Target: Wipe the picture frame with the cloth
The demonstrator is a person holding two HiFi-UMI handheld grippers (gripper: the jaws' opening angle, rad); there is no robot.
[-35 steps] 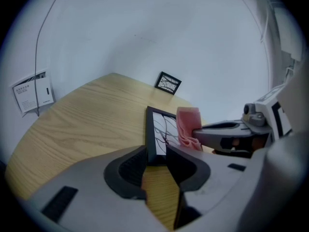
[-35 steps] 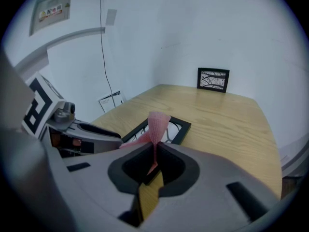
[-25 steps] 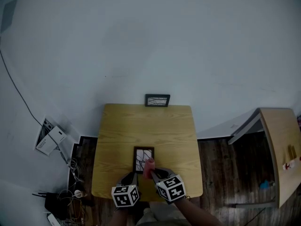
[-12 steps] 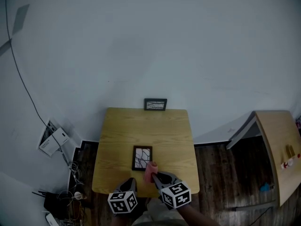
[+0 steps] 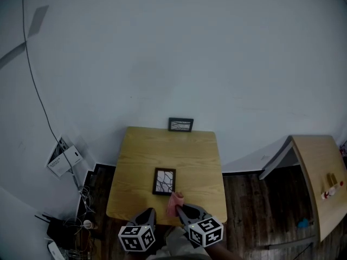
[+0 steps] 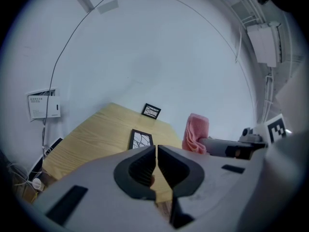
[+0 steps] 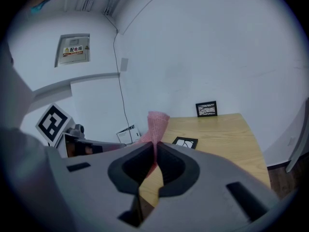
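Observation:
A small black picture frame with a branch pattern lies flat on the wooden table; it also shows in both gripper views. My right gripper is shut on a pink cloth that sticks up from its jaws, just short of the frame's near edge. My left gripper hovers beside it over the table's near edge. Its jaws have just been closing and nothing is between them.
A second black frame stands upright at the table's far edge against the wall. A lighter side table with small bottles stands to the right. Cables and boxes lie on the floor to the left.
Both grippers have drawn back toward me and risen, from the flat frame's near end to the table's front edge. The cloth came away with the right gripper.

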